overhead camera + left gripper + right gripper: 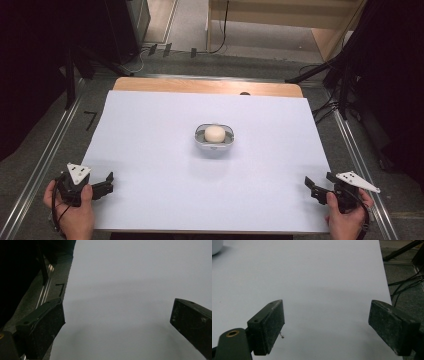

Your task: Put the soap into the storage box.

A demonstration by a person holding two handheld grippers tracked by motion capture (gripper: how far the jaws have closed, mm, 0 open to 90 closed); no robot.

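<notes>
A small white bowl (214, 138) with a pale round ball (214, 133) in it sits near the middle of the white table sheet (150, 150). The bowl's edge peeks into the right gripper view's top left corner (215, 247). My left gripper (106, 181) rests at the front left corner, held by a hand, jaws wide apart and empty (117, 322). My right gripper (316, 183) rests at the front right corner, also open with nothing between its jaws (327, 325). Both are well short of the bowl.
The sheet covers a wooden table whose far edge (207, 86) shows bare. Metal rails (45, 155) run along both sides on grey floor. Cables (404, 285) and dark stand legs (345, 80) lie to the right, off the table.
</notes>
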